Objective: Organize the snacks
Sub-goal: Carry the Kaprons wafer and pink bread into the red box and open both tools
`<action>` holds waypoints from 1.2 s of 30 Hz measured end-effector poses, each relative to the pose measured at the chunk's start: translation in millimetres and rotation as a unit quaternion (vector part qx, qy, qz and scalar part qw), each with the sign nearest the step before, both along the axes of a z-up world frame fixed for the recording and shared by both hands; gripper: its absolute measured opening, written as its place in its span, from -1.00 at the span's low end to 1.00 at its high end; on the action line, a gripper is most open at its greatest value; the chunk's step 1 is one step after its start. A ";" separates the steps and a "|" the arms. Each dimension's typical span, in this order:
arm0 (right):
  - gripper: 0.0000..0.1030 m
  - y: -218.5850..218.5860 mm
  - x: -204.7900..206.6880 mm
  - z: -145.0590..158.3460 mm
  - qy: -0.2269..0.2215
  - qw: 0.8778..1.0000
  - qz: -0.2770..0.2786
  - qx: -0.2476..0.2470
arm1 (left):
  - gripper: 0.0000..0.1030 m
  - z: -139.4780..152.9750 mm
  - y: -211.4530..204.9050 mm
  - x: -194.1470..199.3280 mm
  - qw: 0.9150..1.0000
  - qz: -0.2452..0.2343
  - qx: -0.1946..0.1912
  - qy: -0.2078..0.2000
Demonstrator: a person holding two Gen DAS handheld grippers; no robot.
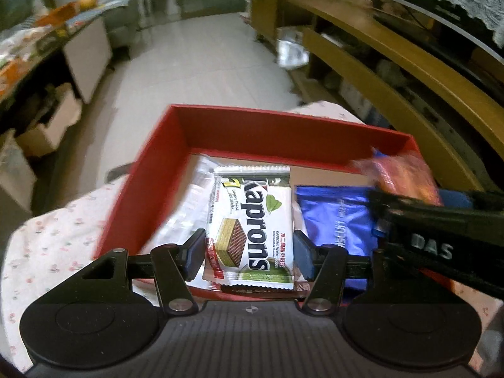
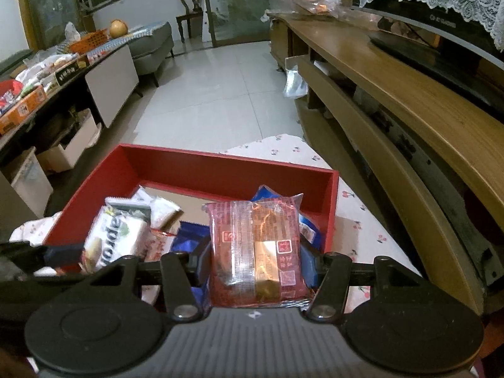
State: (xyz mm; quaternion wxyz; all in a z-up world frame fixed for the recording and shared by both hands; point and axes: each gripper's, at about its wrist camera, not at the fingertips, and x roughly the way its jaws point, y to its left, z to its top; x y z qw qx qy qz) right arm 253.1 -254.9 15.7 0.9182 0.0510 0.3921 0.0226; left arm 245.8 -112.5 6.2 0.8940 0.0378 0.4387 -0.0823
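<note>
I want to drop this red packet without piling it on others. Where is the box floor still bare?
Bare cardboard floor shows along the far wall of the red box. The near half is crowded: Kaprons wafer pack, blue packet and clear wrappers. The right hand-held gripper holds the red packet.

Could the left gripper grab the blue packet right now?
Probably not yet. The left gripper is shut on the Kaprons wafer, so its jaws are full. The blue packet lies just beside it in the red box, uncovered on top.
</note>
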 end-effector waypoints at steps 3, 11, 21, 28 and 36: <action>0.19 10.3 1.1 0.9 -0.008 1.000 0.009 -0.014 | 0.30 -2.9 -12.6 -2.1 1.000 -0.006 0.024 -0.008; 0.20 13.2 9.7 -1.6 -0.008 1.000 0.014 -0.017 | 0.33 -7.4 -1.3 5.7 1.000 0.012 0.024 0.000; 0.46 9.3 6.7 9.5 -0.029 0.999 0.014 0.005 | 0.61 -6.3 3.6 6.5 1.000 0.023 0.018 0.005; 0.46 -2.7 -6.9 26.1 -0.051 0.998 -0.009 0.021 | 0.65 4.8 21.9 -1.1 0.999 0.050 0.005 -0.003; 0.46 -7.5 -41.0 31.1 -0.037 0.999 -0.018 0.025 | 1.00 23.2 29.2 -33.5 0.996 0.066 0.032 -0.049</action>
